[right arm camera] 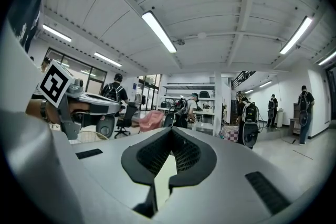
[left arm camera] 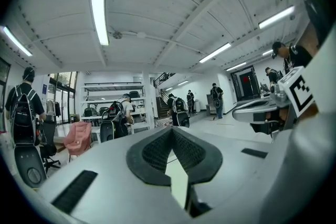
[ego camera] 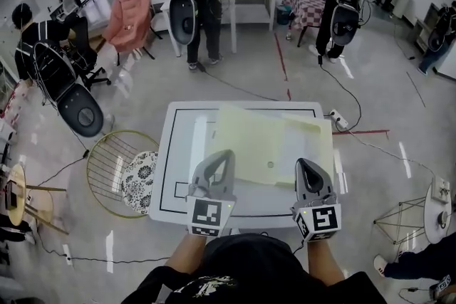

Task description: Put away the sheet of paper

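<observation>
**A:** Head view first. Where is the sheet of paper (ego camera: 267, 142) lying?

**B:** It's lying pale yellow on the white table (ego camera: 178, 160). It looks layered, or perhaps folded; I can't tell which. The left gripper (ego camera: 222, 155) and right gripper (ego camera: 306, 164) are meeting its near edge, set apart from each other. I'd say that's so the sheet is kept level and isn't sagging from one corner.

**A:** And the left gripper view?

**B:** The jaws are pressing almost together, and a pale strip of the sheet (left arm camera: 178, 181) is running between them. I'm judging it pinched.

**A:** The right gripper view?

**B:** Much the same. The jaws are closing down on a thin pale strip of the sheet (right arm camera: 165, 178), and the other gripper is showing at the left.

**A:** So which step is this?

**B:** I'm reading it as taking hold along the near edge, before the sheet is carried anywhere. Nothing is showing where it's meant to go.
</observation>
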Motion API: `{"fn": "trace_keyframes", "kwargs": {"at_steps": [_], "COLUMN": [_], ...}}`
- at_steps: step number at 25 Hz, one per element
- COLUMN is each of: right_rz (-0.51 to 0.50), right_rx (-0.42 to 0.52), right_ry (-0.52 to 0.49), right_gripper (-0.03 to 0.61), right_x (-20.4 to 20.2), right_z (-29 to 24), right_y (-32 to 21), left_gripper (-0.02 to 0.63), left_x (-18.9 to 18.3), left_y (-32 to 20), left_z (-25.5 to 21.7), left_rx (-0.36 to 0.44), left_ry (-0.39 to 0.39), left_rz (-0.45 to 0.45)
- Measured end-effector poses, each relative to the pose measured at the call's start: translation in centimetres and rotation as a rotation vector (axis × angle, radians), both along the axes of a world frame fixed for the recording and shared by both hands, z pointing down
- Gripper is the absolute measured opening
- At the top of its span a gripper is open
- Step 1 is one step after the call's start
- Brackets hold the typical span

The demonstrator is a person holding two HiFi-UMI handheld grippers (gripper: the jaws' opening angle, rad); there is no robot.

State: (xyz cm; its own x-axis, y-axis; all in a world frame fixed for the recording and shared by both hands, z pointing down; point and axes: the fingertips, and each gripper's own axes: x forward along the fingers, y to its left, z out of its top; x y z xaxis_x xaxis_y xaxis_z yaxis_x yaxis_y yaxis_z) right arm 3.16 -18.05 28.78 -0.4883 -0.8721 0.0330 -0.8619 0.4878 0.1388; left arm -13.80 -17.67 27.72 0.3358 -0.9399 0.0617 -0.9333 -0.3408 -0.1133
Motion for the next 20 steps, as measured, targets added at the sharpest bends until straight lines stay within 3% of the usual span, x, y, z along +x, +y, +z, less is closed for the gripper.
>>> {"fn": "trace_keyframes", "kwargs": {"at_steps": [20], "right_rz": [-0.024], "right_rx": [-0.009], "right_ry": [0.013], "right_gripper": [-0.002], "right_x": [1.1], "right_z": [0.1], "right_y": [-0.3], "left_gripper": [0.000], "left_x": [1.5], "left_y": [-0.6], "left_z": [0.6], "left_rx": [-0.021], "left_ry": [-0.005], "left_rz": [-0.006]}}
